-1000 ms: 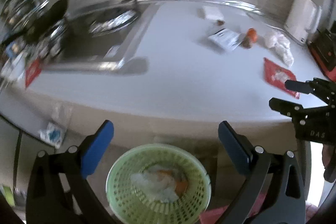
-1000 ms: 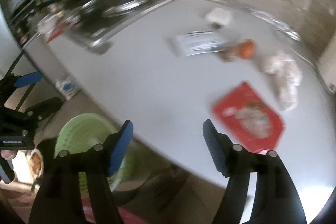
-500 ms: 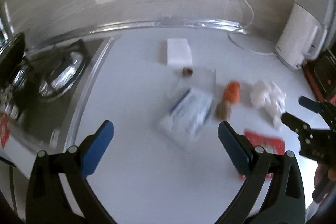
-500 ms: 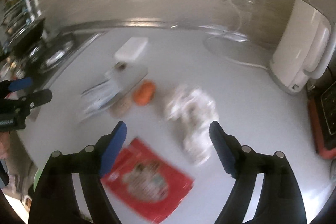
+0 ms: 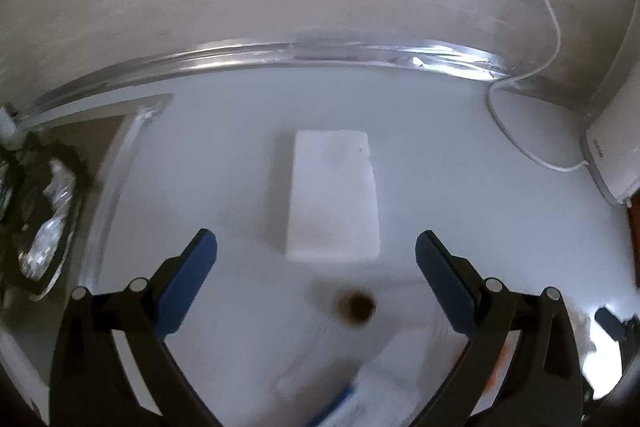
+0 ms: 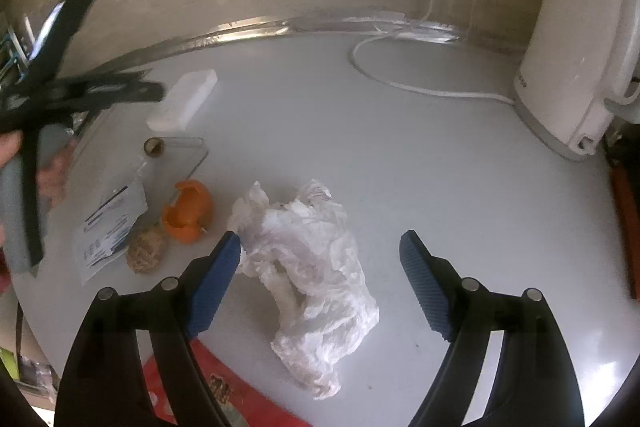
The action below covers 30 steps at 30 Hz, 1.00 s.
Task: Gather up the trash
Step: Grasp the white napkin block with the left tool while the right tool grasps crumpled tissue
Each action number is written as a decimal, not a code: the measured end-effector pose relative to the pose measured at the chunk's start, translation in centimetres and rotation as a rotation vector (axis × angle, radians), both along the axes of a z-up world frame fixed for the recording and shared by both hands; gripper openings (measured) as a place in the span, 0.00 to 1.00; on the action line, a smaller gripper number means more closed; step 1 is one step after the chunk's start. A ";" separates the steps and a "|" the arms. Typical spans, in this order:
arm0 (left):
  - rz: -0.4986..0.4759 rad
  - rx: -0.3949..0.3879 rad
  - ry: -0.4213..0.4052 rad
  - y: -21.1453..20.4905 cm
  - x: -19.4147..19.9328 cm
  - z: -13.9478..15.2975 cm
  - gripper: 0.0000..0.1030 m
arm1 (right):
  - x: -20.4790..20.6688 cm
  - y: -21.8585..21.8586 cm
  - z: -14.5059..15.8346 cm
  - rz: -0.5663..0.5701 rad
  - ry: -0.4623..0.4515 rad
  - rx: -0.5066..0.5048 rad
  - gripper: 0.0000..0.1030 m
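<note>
- White countertop (image 6: 460, 187) under both grippers, silver strip along the back wall at 12 o'clock.
- Right gripper (image 6: 320, 247): blue-padded jaws just been opening, now spread wide, nothing pressed between them; crumpled white tissue (image 6: 316, 267) lying in the gap, its left edge just beside the left pad, whether touching cannot be told.
- Orange peel (image 6: 188, 211) on the counter at 9 o'clock from the tissue, a brownish lump (image 6: 146, 251) just beside it at 7 o'clock.
- White printed wrapper (image 6: 106, 231) further out at 9 o'clock; clear plastic sheet (image 6: 176, 163) above it with a small brown round thing (image 6: 154, 147) at its top corner.
- Red packet (image 6: 224, 391) at 7 o'clock of the tissue, partly hidden behind the right gripper's left finger.
- White block (image 6: 184, 101) at 11 o'clock, near the back edge.
- White kettle (image 6: 576, 39) at 2 o'clock, its cord (image 6: 400, 79) looping across the counter.
- Left gripper (image 5: 316, 255): jaws wide apart, empty; white block just ahead at 12 o'clock, brown round thing between the fingers, lower down, blurred.
- Stove (image 5: 36, 219) at 9 o'clock in the left wrist view.
</note>
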State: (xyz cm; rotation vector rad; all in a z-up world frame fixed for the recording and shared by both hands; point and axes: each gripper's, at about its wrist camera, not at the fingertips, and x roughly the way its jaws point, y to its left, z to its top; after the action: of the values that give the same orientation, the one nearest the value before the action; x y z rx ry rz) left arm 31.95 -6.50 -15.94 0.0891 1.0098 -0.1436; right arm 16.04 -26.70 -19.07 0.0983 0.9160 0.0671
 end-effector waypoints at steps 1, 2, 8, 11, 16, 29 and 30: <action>-0.002 0.006 0.006 -0.4 0.7 -0.4 0.92 | 0.2 0.0 -0.2 0.004 0.005 0.001 0.80; -0.003 0.013 0.015 -0.7 1.5 -0.9 0.92 | 0.4 0.1 -0.3 0.007 0.008 -0.001 0.80; -0.003 0.031 0.060 -1.5 4.4 -3.5 0.92 | 1.8 0.2 -1.8 0.017 0.028 -0.015 0.80; -0.011 0.042 0.069 -1.7 5.0 -4.3 0.92 | 2.0 0.4 -2.0 0.025 0.025 -0.028 0.79; -0.023 0.015 0.083 -1.6 5.3 -5.1 0.58 | 2.5 0.7 -2.5 0.044 0.039 -0.043 0.39; -0.066 0.001 -0.044 -0.8 1.6 0.5 0.57 | 1.1 -0.1 0.6 0.012 -0.021 -0.018 0.25; -0.066 0.005 -0.056 -0.7 1.0 1.2 0.57 | 0.8 0.0 1.3 0.011 -0.034 -0.015 0.25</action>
State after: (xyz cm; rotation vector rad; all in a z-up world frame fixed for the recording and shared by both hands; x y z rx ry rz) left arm 32.97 -7.24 -14.77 0.1304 0.9513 -0.1976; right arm 16.87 -26.67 -17.79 0.0779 0.8833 0.0713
